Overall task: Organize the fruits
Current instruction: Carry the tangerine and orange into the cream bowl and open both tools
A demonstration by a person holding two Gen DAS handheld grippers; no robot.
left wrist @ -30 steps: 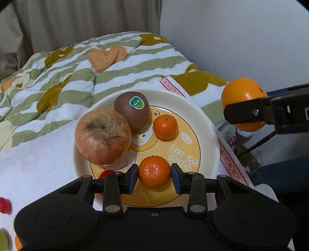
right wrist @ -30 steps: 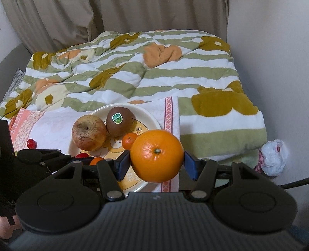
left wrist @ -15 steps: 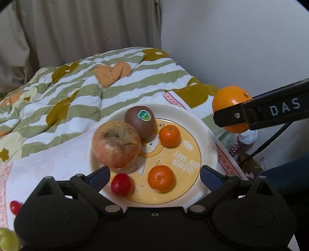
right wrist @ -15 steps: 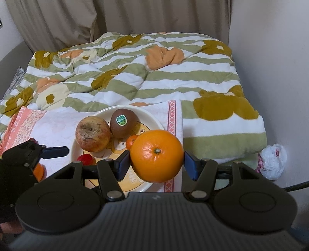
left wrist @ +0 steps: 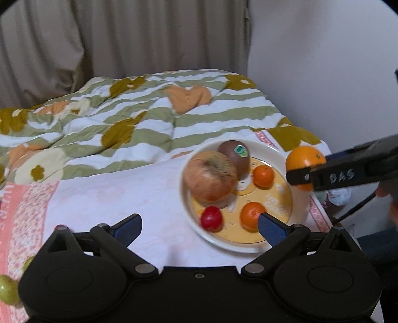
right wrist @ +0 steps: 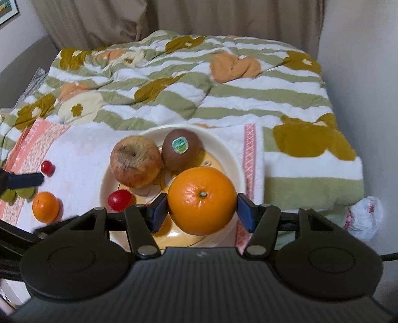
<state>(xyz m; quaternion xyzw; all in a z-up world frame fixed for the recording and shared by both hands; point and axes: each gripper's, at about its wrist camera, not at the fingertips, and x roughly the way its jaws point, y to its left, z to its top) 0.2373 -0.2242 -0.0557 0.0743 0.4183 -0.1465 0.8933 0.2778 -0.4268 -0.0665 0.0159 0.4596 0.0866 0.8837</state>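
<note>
Right hand-held gripper clamps orange above plate — left hand-held gripper spread, empty.

black hand-held gripper, blue pads, silver screws

1. I'm looking into a home bedroom: a bed under a striped, flowered quilt.
2. Beige curtains hang behind it.
3. A framed picture hangs on the wall.

"DAS" stands on the right gripper's black finger.
</note>
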